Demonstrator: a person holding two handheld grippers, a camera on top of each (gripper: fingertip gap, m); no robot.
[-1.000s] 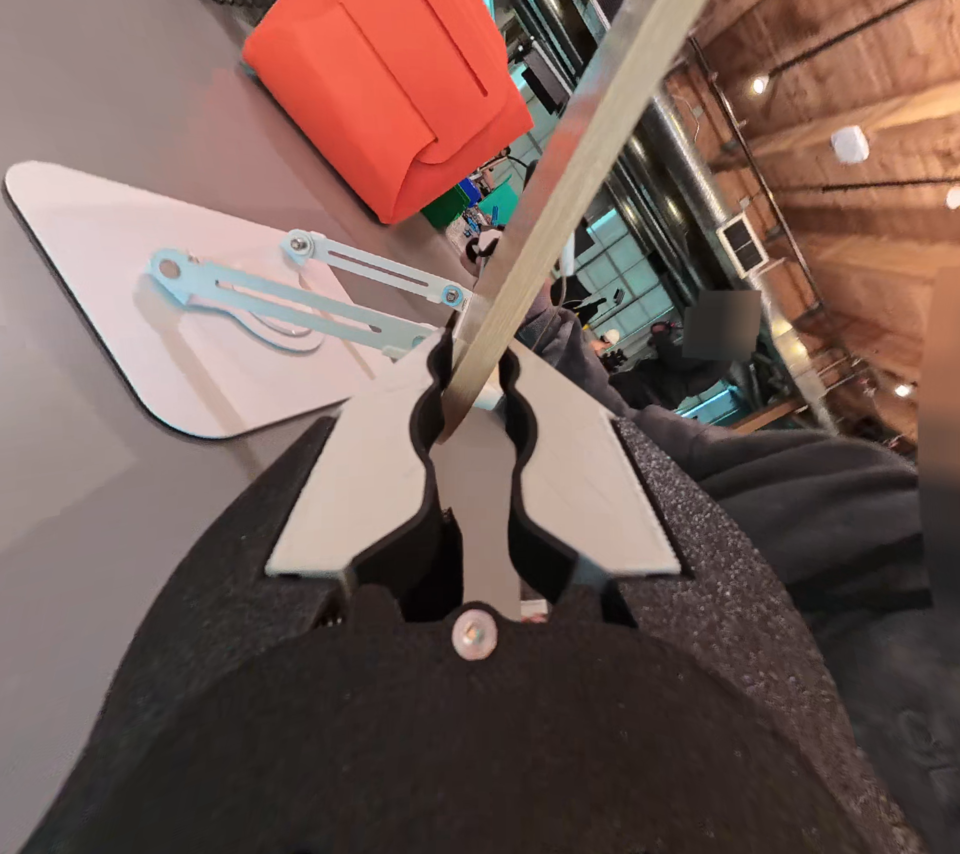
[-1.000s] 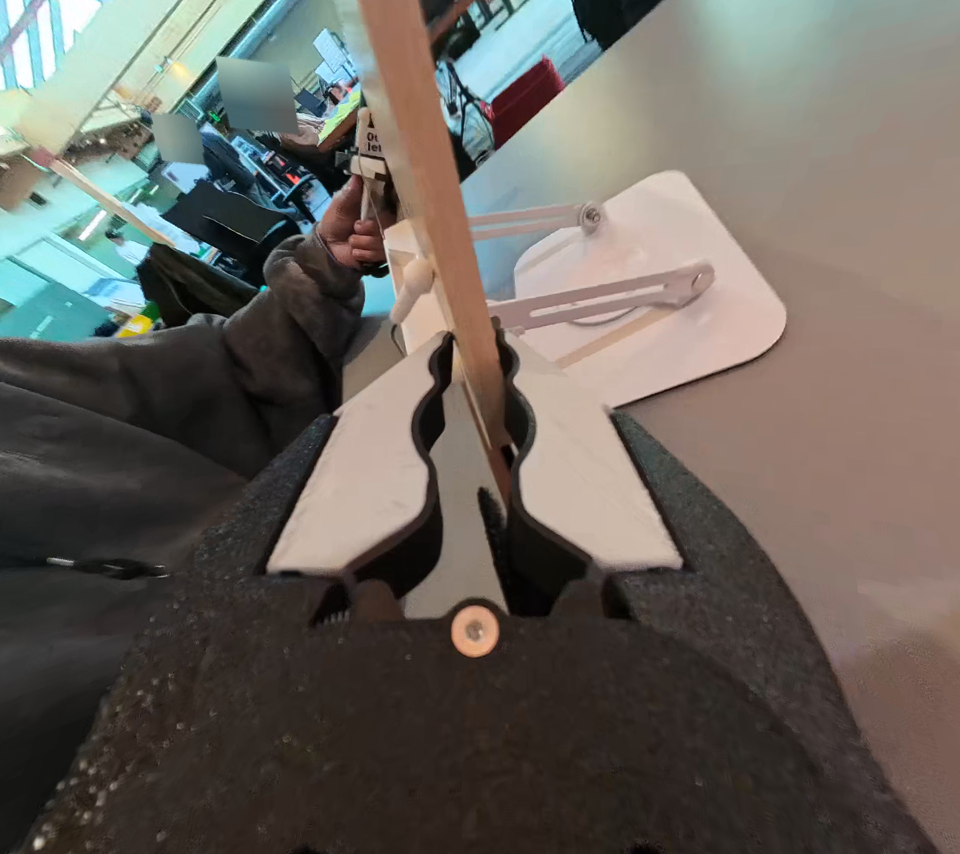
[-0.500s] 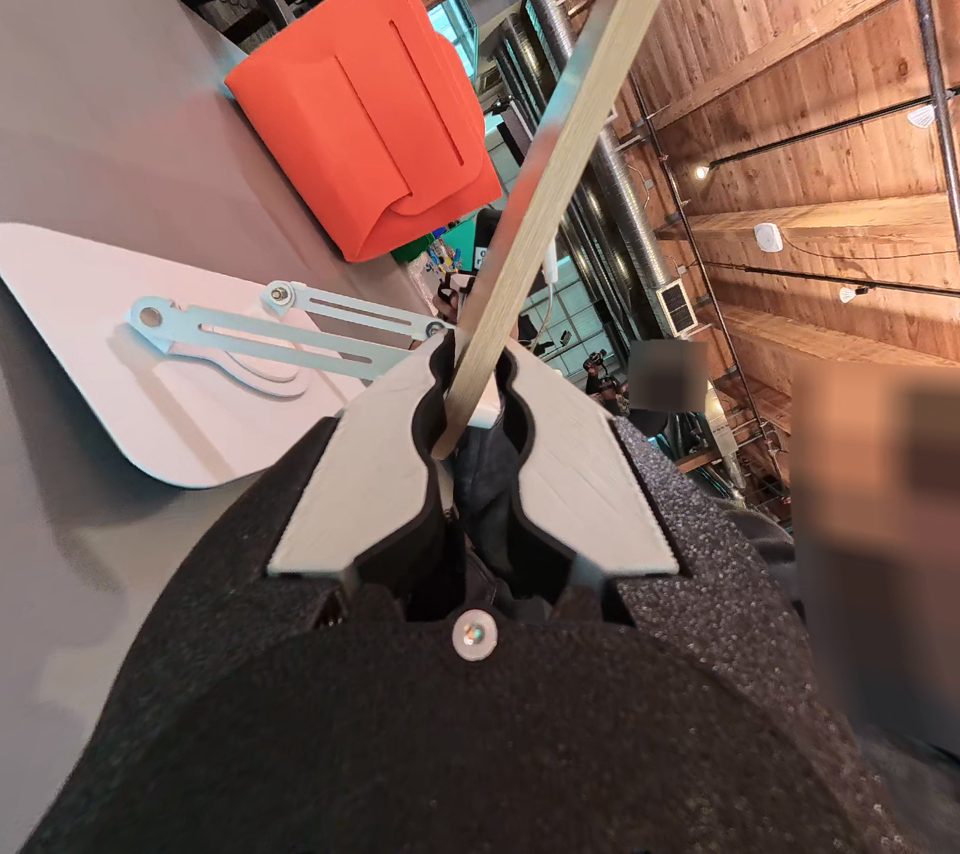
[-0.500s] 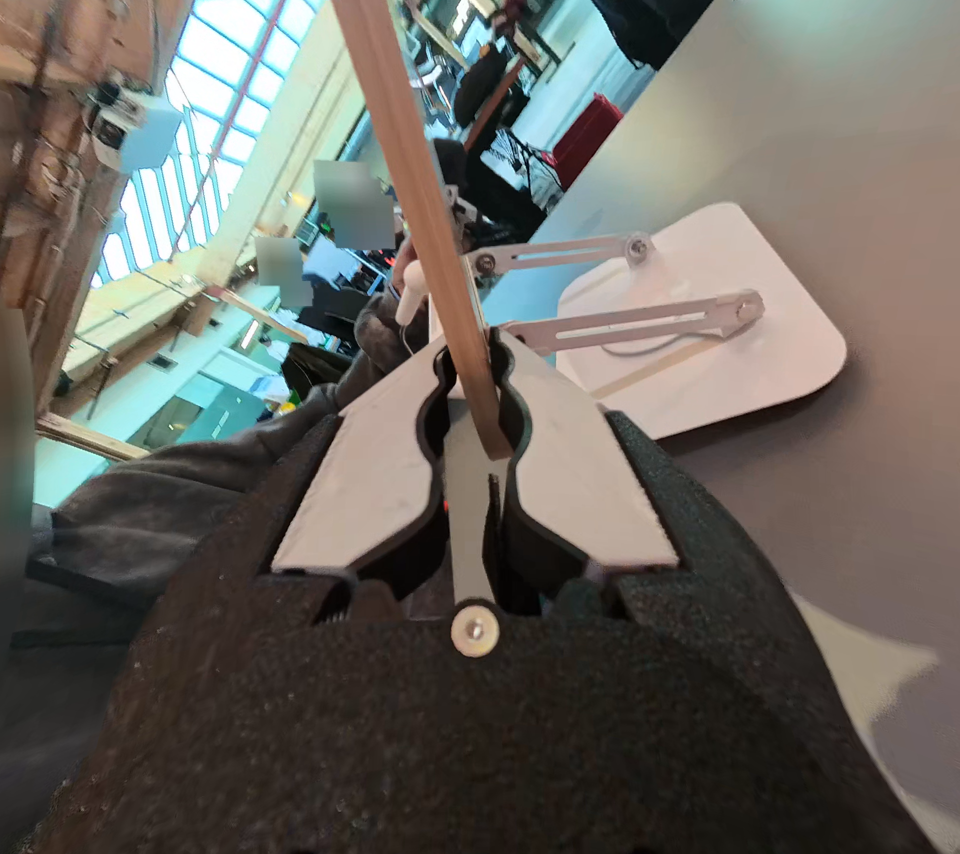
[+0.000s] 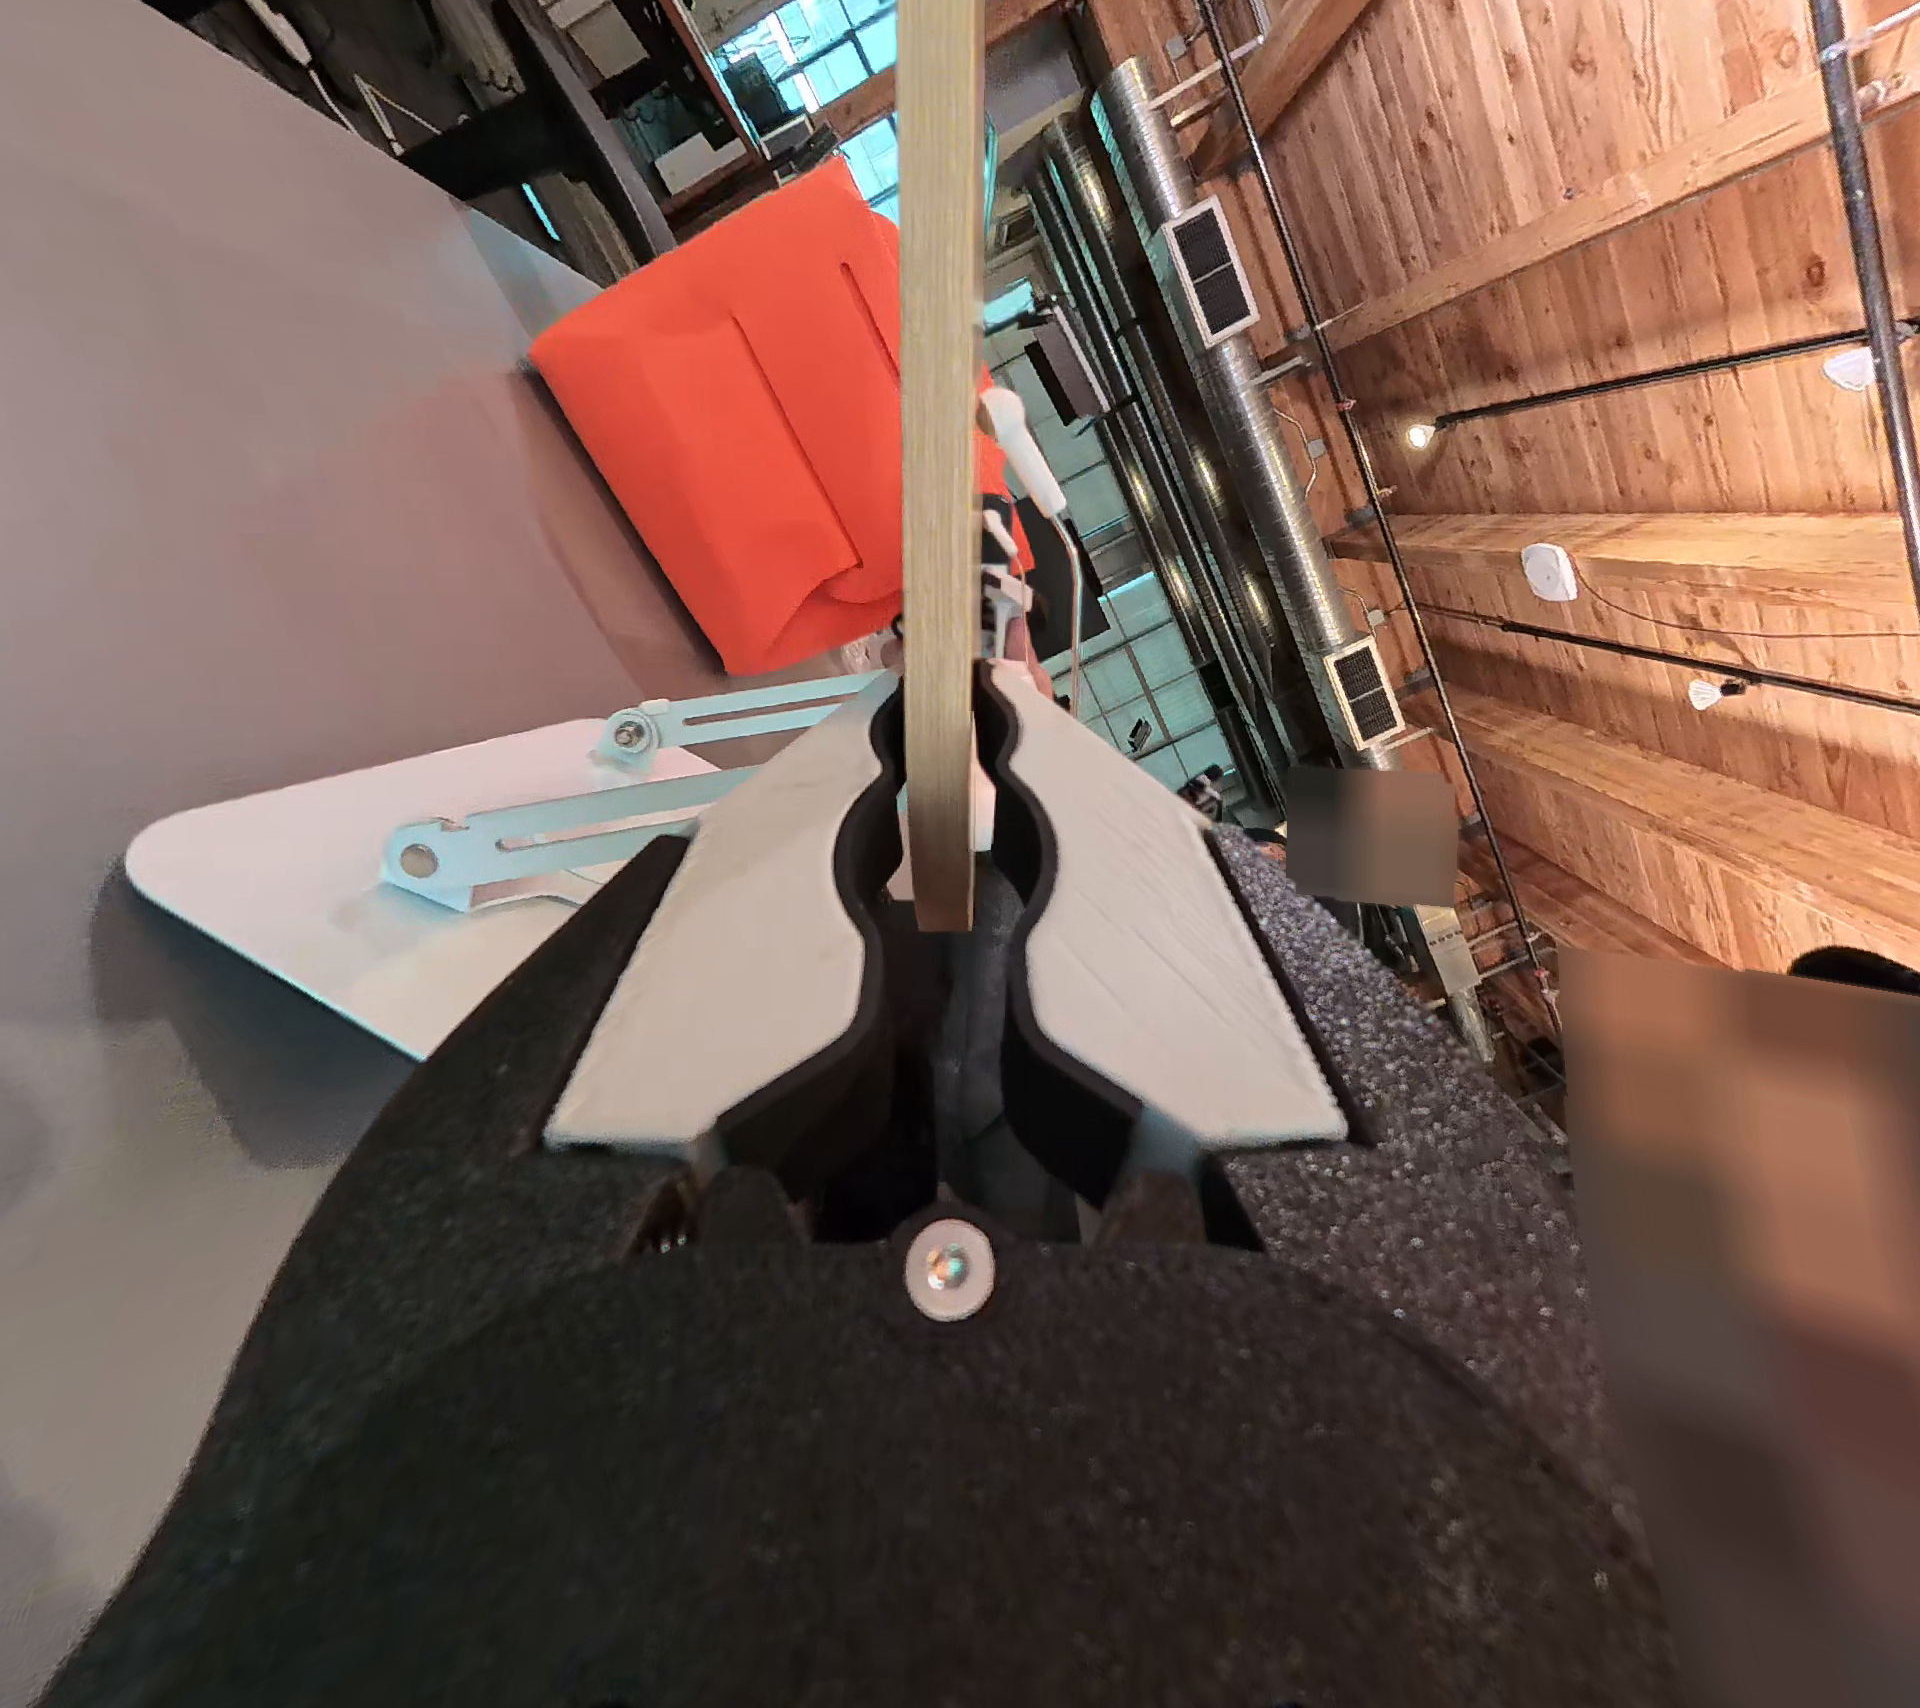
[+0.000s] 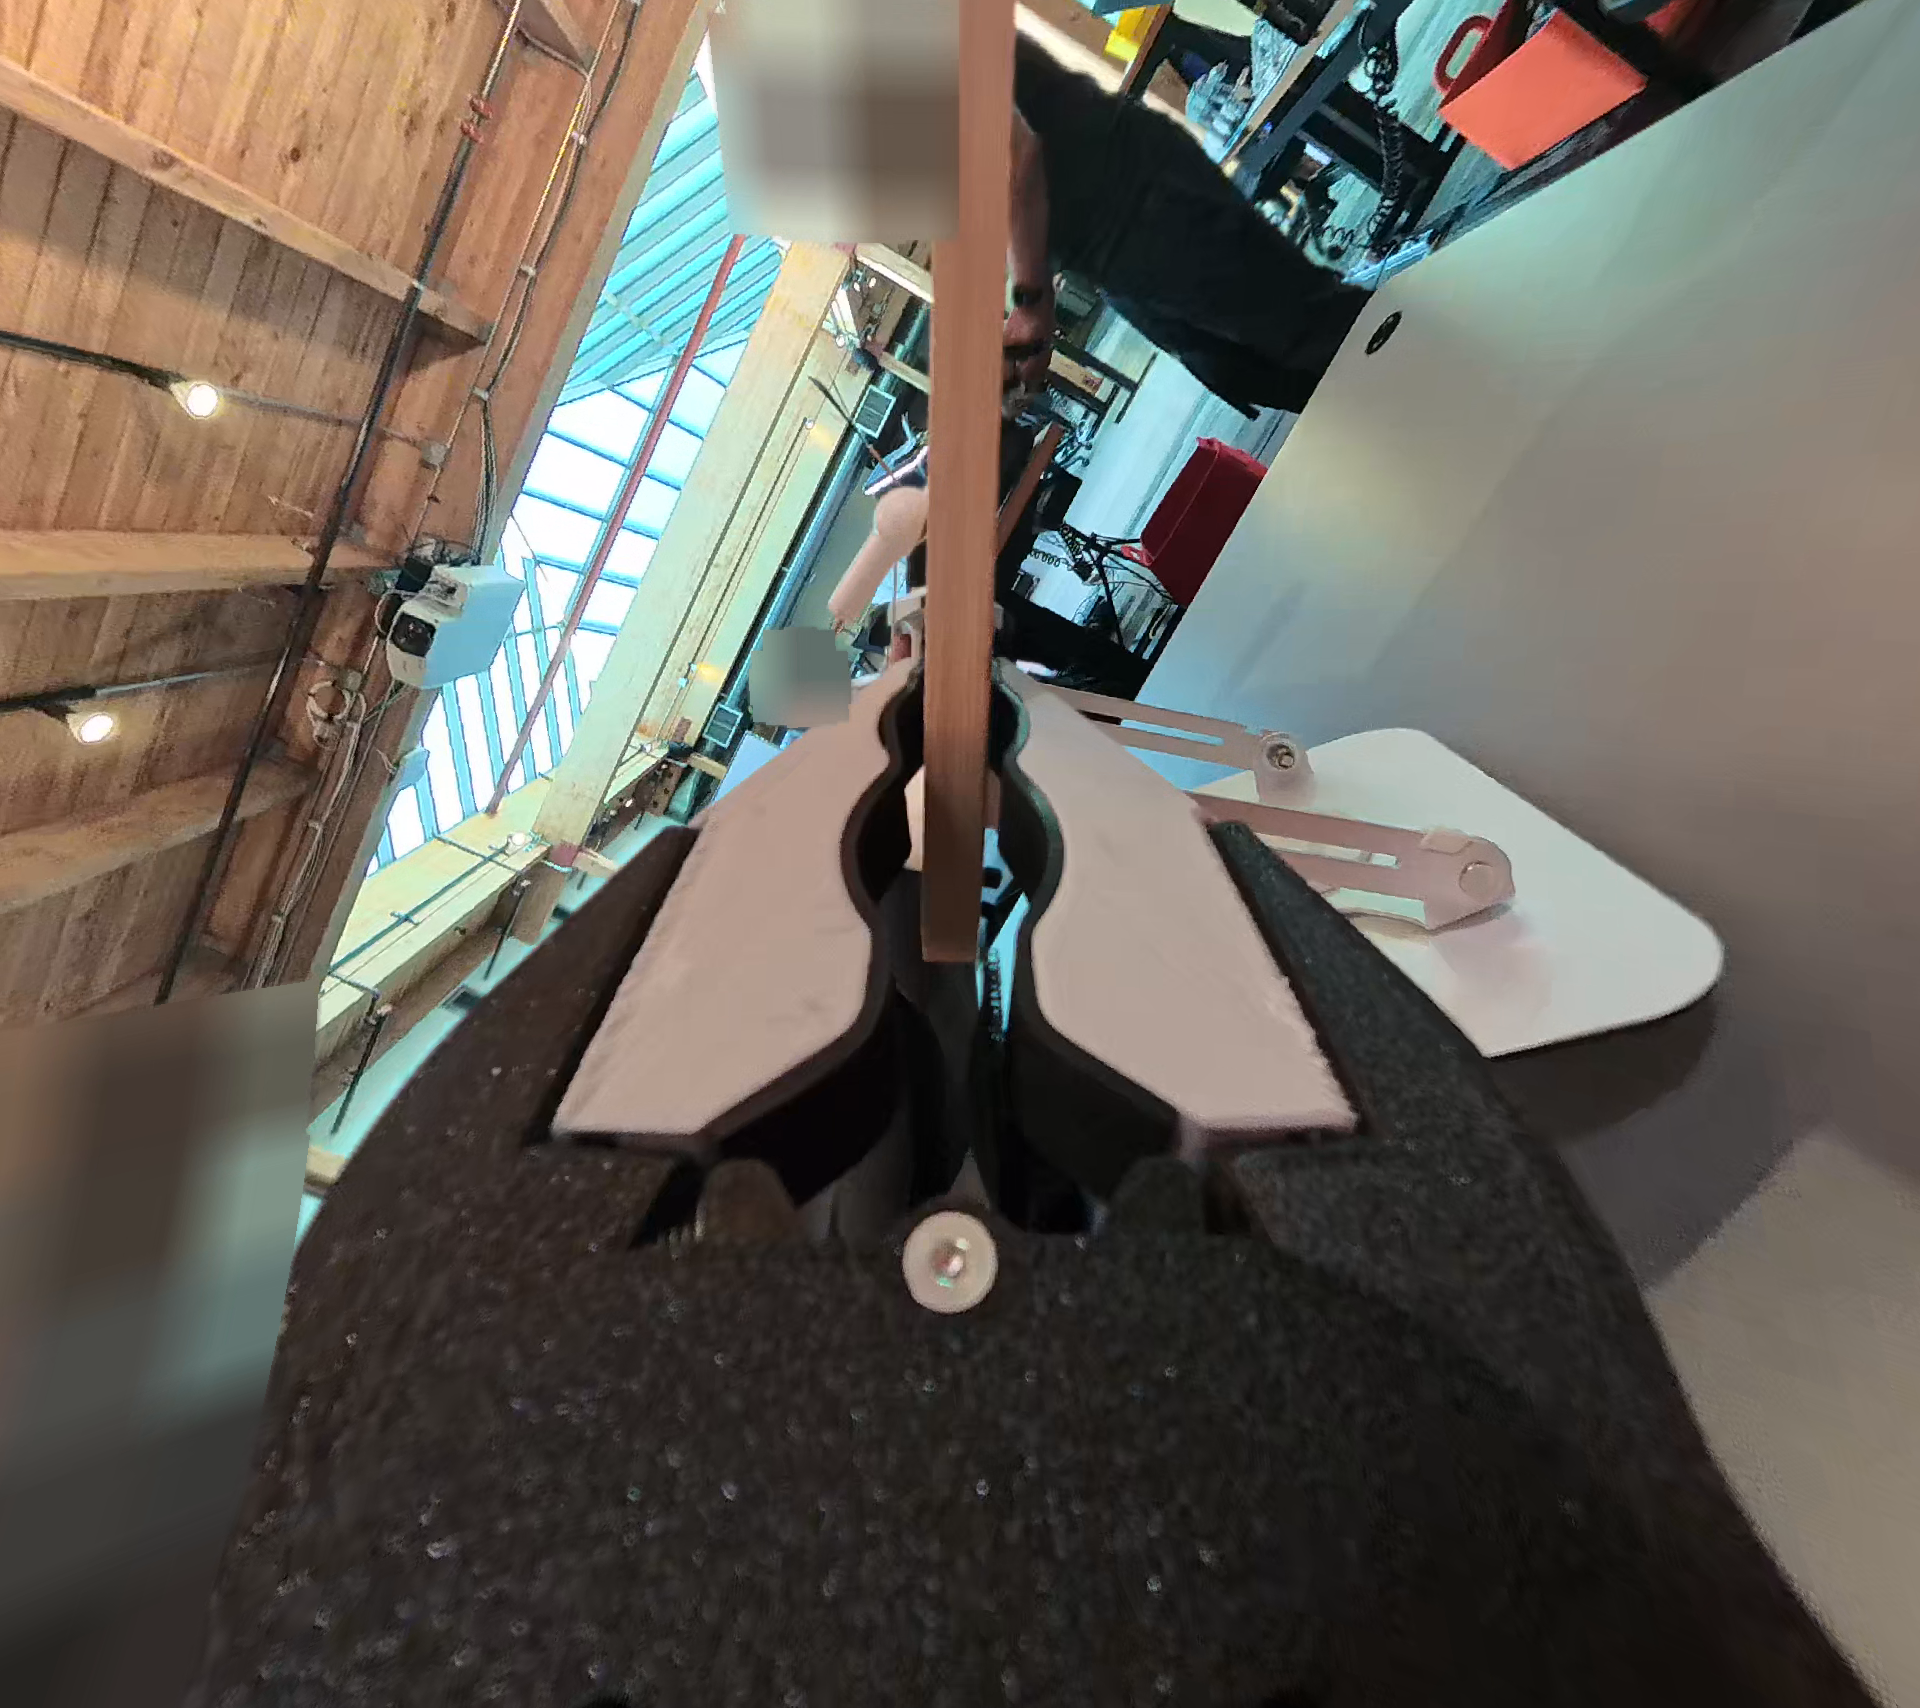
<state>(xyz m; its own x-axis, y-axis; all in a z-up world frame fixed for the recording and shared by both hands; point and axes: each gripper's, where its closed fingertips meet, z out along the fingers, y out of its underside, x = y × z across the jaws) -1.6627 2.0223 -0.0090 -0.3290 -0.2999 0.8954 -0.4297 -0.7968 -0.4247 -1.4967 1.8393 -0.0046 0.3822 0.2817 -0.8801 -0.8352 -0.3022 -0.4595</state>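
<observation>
Presently we hold a thin wooden-edged panel (image 5: pixel 935 308) edge-on in both grippers, lifted off the grey table (image 5: pixel 208 463).

Left gripper (image 5: pixel 940 702): jaws narrowed onto the panel's edge, which runs straight up out of the fingers and off the top of the view; its lower end stops just inside the jaws.

Right gripper (image 6: pixel 961 702): the same, clamped narrow on the panel's edge (image 6: pixel 971 308), long axis upright between the fingers.

Two slotted metal arms (image 5: pixel 561 837) run from near the fingertips down to a white base plate (image 5: pixel 291 889) lying flat on the table. Whether the arms join the panel, we cannot tell.

An orange box (image 5: pixel 727 453) sits beyond the plate, well apart from both grippers.
</observation>
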